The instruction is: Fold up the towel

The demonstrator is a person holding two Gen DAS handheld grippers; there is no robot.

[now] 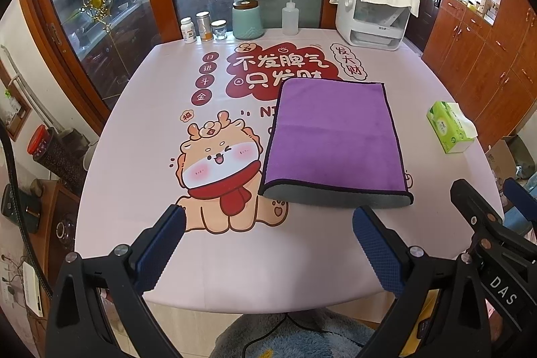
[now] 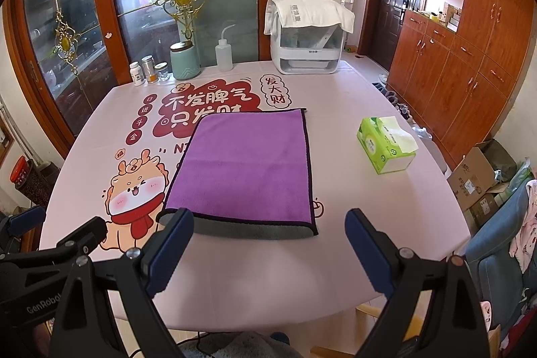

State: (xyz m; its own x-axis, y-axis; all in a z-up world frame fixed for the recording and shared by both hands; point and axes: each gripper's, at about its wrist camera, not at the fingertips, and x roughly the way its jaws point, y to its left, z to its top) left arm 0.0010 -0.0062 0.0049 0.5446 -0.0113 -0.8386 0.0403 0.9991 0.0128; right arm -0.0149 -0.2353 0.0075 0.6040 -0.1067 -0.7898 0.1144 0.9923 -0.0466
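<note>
A purple towel (image 1: pixel 332 133) with a grey underside lies flat on the pink printed table (image 1: pixel 134 156), folded over with the fold at its near edge. My left gripper (image 1: pixel 268 244) is open and empty, above the table's near edge, short of the towel's near left corner. In the right wrist view the towel (image 2: pixel 245 170) lies ahead. My right gripper (image 2: pixel 268 244) is open and empty, just in front of the towel's near edge. The right gripper also shows at the right edge of the left wrist view (image 1: pixel 483 200).
A green tissue box (image 2: pixel 386 146) sits on the table right of the towel. At the far edge stand a white appliance with a cloth over it (image 2: pixel 308 36), a squeeze bottle (image 2: pixel 224 52), a teal jar (image 2: pixel 184 61) and small jars (image 2: pixel 147 71). Wooden cabinets (image 2: pixel 470 66) are at right.
</note>
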